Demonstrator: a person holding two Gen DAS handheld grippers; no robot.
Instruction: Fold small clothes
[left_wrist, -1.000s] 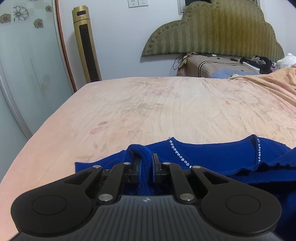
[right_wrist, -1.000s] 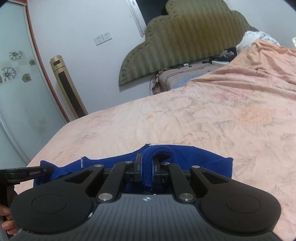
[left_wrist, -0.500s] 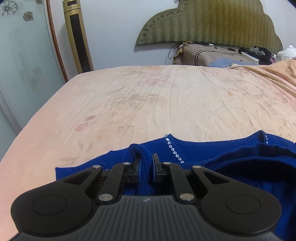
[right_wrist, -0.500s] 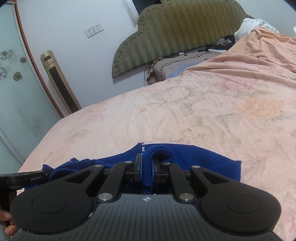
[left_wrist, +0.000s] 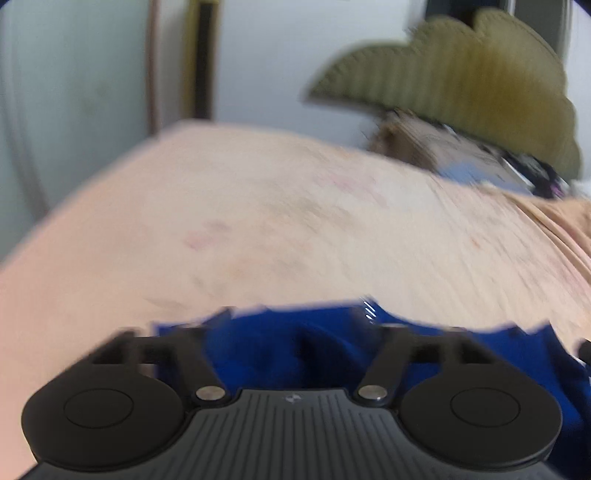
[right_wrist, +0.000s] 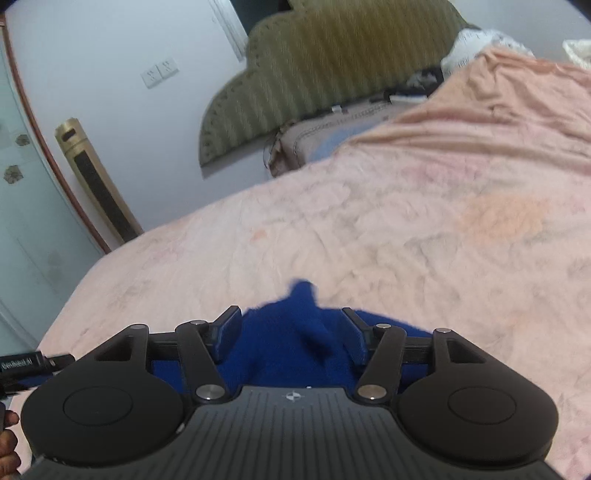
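We have just been opening both the left gripper (left_wrist: 295, 343) and right gripper (right_wrist: 291, 332); neither grips the blue garment (right_wrist: 280, 343), which lies released on the bed (right_wrist: 406, 236). One fold looks laid; more probably remain.

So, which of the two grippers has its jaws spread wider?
The left gripper: its jaws, just opened, stand wider over the blue sweater than the right gripper's.

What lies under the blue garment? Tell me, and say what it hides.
The blue garment lies on the peach floral bedsheet, bare beyond it. Whatever sits under the cloth is covered. Both the right gripper and left gripper have just opened, with cloth between their jaws.
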